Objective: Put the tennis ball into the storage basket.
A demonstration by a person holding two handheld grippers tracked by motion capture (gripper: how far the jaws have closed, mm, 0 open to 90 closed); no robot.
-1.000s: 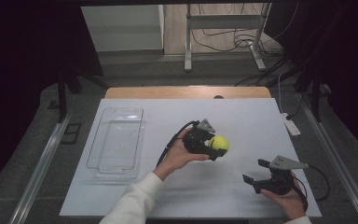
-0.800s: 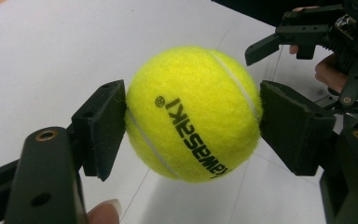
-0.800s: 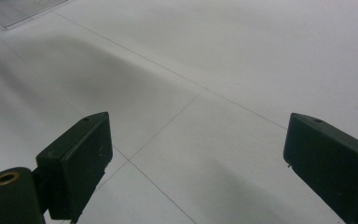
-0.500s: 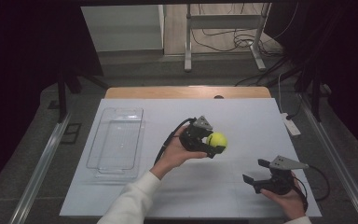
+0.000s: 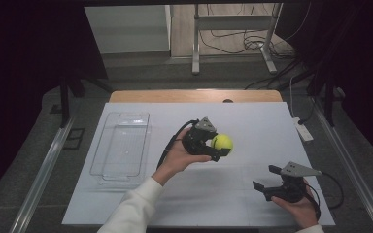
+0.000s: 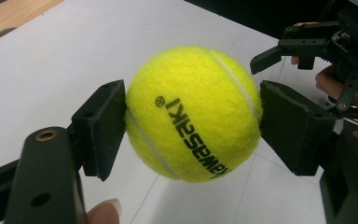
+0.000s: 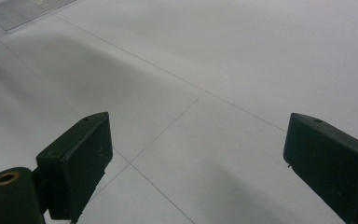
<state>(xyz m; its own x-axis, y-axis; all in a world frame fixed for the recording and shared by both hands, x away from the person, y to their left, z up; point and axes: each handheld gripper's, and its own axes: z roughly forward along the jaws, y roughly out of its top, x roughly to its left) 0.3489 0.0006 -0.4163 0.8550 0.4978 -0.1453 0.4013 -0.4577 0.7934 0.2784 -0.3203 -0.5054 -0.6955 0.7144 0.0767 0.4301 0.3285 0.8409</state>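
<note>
My left gripper [image 5: 212, 144] has drifted slightly toward the clear tray [image 5: 121, 145] since a second ago, carrying the tennis ball [image 5: 222, 142] with it. Its jaws pinch the ball on both sides, holding it above the white table [image 5: 252, 121], right of the tray. My right gripper [image 5: 268, 178] sits low over the table, well right of the tray, jaws spread wide around nothing.

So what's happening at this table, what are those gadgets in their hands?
A person holds a hand-held gripper in each hand. The left hand-held gripper is clamped on a yellow tennis ball, lifted above the white table. The right hand-held gripper sits open and empty near the table's front right. A clear plastic tray lies empty to the left.
</note>
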